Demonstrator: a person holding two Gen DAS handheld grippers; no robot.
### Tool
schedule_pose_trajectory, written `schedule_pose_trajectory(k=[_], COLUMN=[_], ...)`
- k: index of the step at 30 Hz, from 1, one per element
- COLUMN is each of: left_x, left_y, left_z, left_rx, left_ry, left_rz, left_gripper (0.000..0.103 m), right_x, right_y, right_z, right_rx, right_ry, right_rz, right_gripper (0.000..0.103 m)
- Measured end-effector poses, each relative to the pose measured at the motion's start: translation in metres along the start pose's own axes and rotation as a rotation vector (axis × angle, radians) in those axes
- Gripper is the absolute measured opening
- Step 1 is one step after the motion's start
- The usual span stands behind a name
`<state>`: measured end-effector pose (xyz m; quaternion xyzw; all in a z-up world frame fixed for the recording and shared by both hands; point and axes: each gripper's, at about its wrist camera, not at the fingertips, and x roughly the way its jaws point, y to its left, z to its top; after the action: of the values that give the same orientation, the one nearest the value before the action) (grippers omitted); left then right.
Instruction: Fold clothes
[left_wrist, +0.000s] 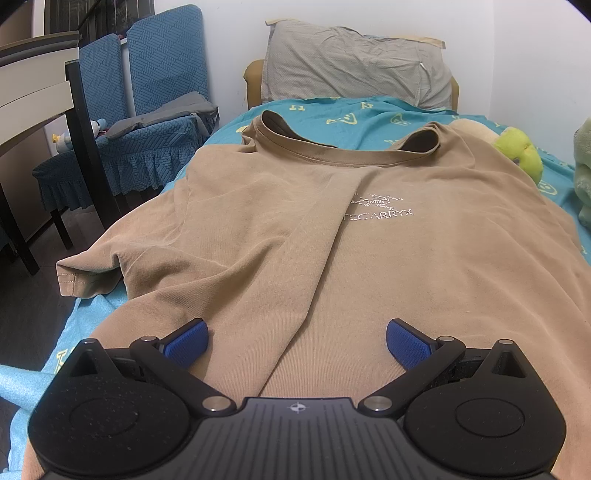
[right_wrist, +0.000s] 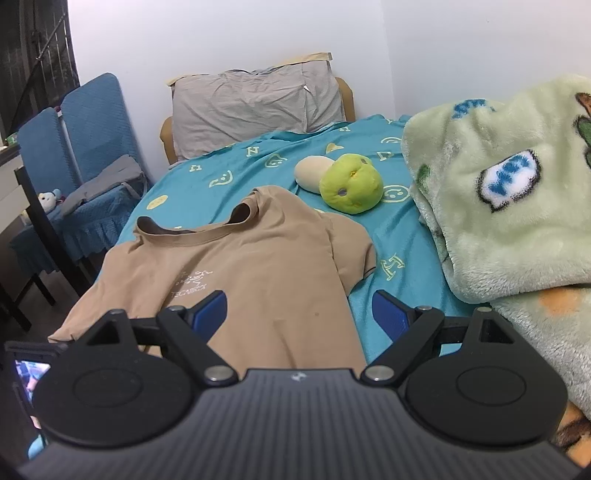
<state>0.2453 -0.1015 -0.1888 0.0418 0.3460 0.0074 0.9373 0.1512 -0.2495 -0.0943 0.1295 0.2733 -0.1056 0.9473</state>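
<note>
A tan T-shirt (left_wrist: 258, 229) with a white chest logo lies front-up on the teal bedsheet (left_wrist: 362, 118), collar toward the pillow, a long diagonal crease down its middle. Its left sleeve (left_wrist: 85, 277) hangs over the bed's edge. My left gripper (left_wrist: 295, 341) hovers open just above the shirt's lower part, blue pads (left_wrist: 188, 341) wide apart with nothing between them. In the right wrist view the same T-shirt (right_wrist: 251, 266) shows its right sleeve (right_wrist: 354, 251) spread on the bedsheet (right_wrist: 207, 173). My right gripper (right_wrist: 299, 314) stands open above the shirt's right side edge.
A grey pillow (left_wrist: 351, 66) leans at the head of the bed. A green plush toy (right_wrist: 351, 184) lies beyond the right sleeve. A pale green fleece blanket (right_wrist: 509, 192) is heaped on the right. Blue-covered chairs (left_wrist: 147, 92) and a dark table frame (left_wrist: 85, 140) stand left of the bed.
</note>
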Motion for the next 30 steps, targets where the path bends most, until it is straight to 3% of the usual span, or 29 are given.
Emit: schedule_pose_trajectory(k=[30], left_x=[0.0007], left_y=[-0.0009], left_z=[0.0013], left_rx=[0.002], left_ry=[0.002], left_rz=[0.005], left_gripper=[0.103], right_x=[-0.003], right_y=[0.0061], right_z=[0.005], right_rx=[0.049], right_ry=[-0.009], right_rz=[0.079], right_gripper=[0.087])
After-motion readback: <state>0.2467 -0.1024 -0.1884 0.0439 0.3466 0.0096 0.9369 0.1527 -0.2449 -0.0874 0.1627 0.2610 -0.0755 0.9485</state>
